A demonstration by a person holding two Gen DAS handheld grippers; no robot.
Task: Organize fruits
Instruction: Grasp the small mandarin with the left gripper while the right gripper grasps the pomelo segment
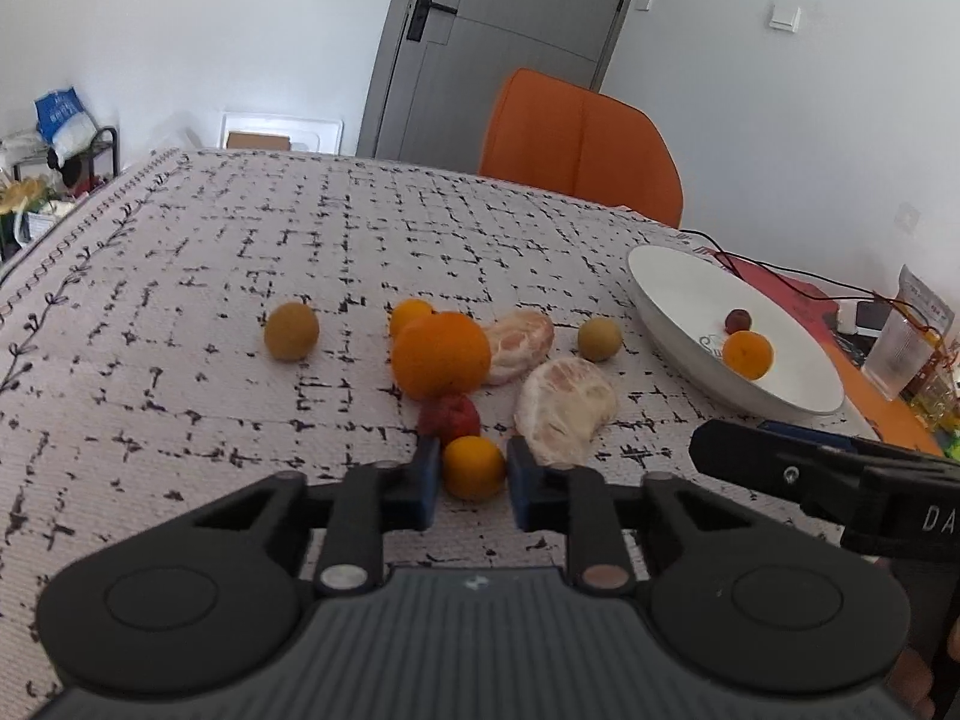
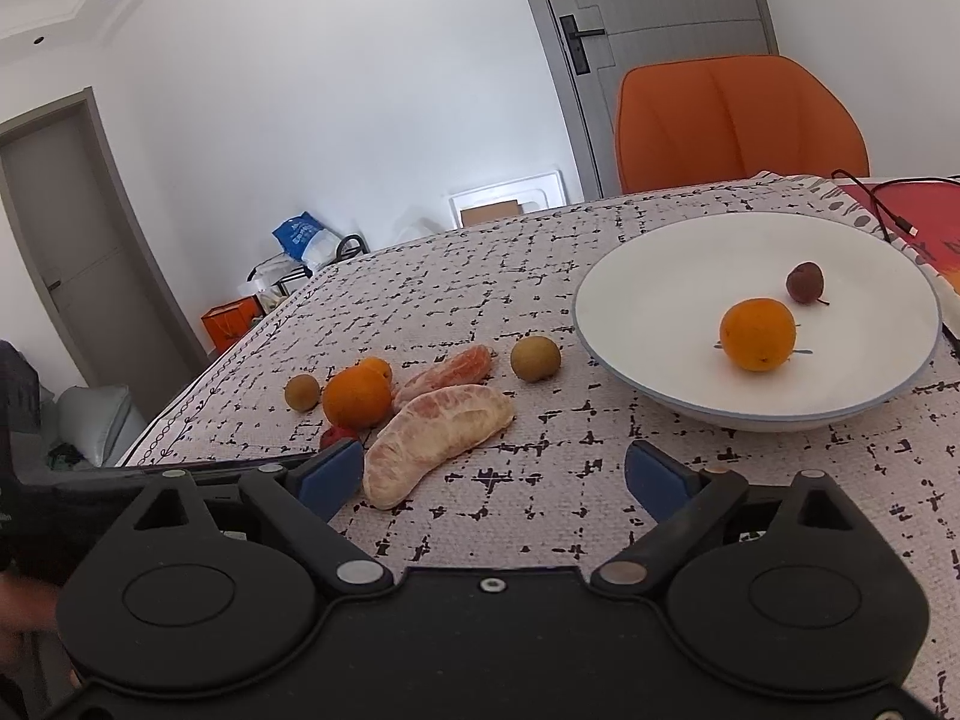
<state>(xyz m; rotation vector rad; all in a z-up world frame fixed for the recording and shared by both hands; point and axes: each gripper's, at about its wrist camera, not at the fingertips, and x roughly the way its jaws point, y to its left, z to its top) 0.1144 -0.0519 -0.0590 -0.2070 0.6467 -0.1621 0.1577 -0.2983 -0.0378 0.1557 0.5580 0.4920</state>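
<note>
In the left wrist view, the left gripper (image 1: 474, 474) stands narrowed around a small orange fruit (image 1: 473, 467), pads close on both sides though contact is unclear, well left of the white plate (image 1: 672, 294). In the right wrist view, the right gripper (image 2: 495, 474) is spread wide and empty just left of that plate (image 2: 636, 276), a peeled pomelo segment (image 2: 435, 441) beside its left finger.

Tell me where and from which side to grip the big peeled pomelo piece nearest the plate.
Grip the peeled pomelo piece across its narrow middle, probably from above, with the right tool turned so its fingers straddle the short width. It lies flat, long and curved, with soft exposed flesh, so close gently. The right tool is open and nearest.
</note>
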